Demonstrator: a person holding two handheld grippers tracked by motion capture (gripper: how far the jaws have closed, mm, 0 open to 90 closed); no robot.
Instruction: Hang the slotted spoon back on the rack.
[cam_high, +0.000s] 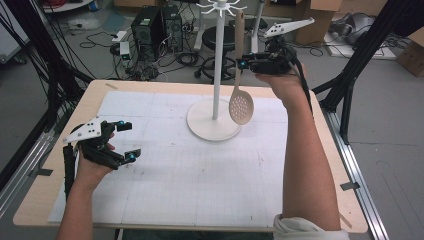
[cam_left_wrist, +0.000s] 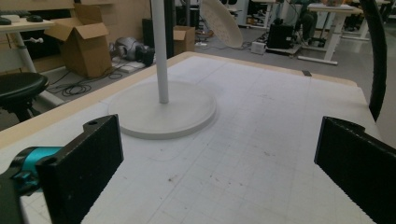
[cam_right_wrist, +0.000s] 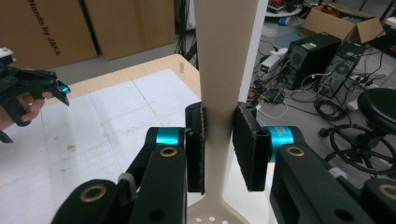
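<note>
- Two grippers are at work over a pale wooden table (cam_high: 60, 150) covered by a white gridded mat (cam_high: 200, 170).
- At upper right of the high view, the right gripper (cam_high: 246, 64) is clamped on the handle of a beige slotted spoon (cam_high: 241, 105); it is held up in the air, and the hand behind it comes up from the lower right.
- That spoon hangs upright, its round perforated bowl at the bottom, just right of the white stand's pole and above the right edge of the stand's round base.
- From the right gripper view, both black pads press the flat handle from either side at the centre of the frame, and the perforated bowl shows at the bottom edge.
- A white stand (cam_high: 216, 75) rises from the upper middle of the mat, with hooked arms at its top.
- At lower left of the high view, the left gripper (cam_high: 127, 141) hovers low over the mat, its jaws spread wide with nothing between them.
- In the left gripper view, those jaws frame bare mat, with the stand's base in the upper left and the spoon's bowl at the top edge.
</note>
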